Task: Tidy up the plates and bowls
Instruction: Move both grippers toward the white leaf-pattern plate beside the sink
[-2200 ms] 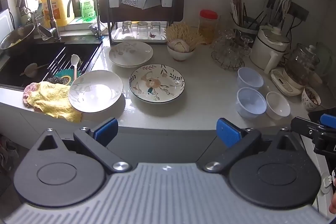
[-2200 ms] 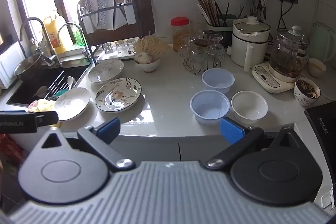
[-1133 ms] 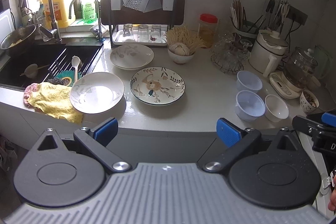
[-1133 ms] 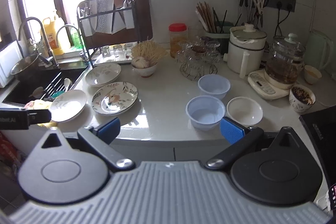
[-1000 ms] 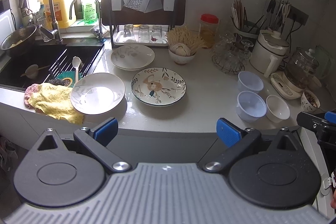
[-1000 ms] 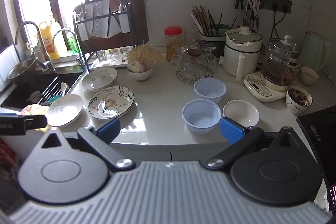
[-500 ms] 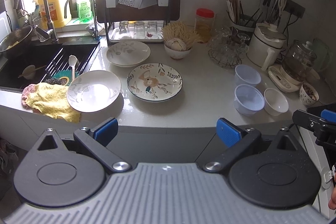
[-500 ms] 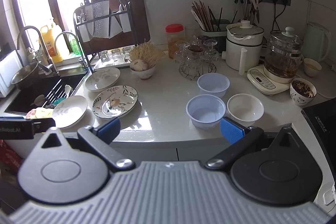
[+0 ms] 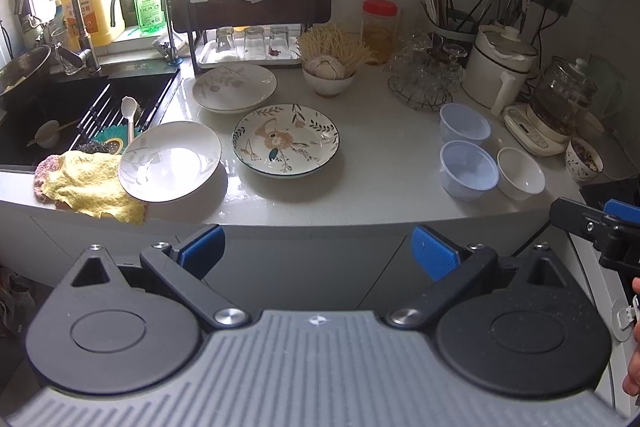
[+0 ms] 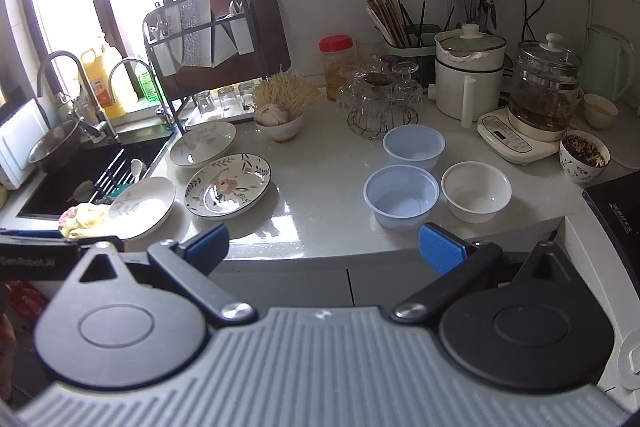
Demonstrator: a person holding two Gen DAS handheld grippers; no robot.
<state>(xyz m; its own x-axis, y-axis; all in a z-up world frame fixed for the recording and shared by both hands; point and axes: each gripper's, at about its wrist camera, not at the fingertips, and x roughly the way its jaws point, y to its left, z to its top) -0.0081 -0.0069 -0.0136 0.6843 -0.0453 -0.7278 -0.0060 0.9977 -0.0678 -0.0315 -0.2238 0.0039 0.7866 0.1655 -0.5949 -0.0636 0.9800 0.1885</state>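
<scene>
Both grippers hung short of the counter point(image 9: 380, 187) with jaws wide and empty: left gripper point(image 9: 316, 247) nearer three spread plates point(image 9: 286, 141), right gripper point(image 10: 324, 243) nearer three bowls point(image 10: 400, 195).

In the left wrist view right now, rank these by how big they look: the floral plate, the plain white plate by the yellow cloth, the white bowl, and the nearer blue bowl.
1. Floral plate and plain white plate: alike, not ranked.
2. Nearer blue bowl.
3. White bowl, slightly smaller, though fisheye distortion leaves that unsure.
</scene>
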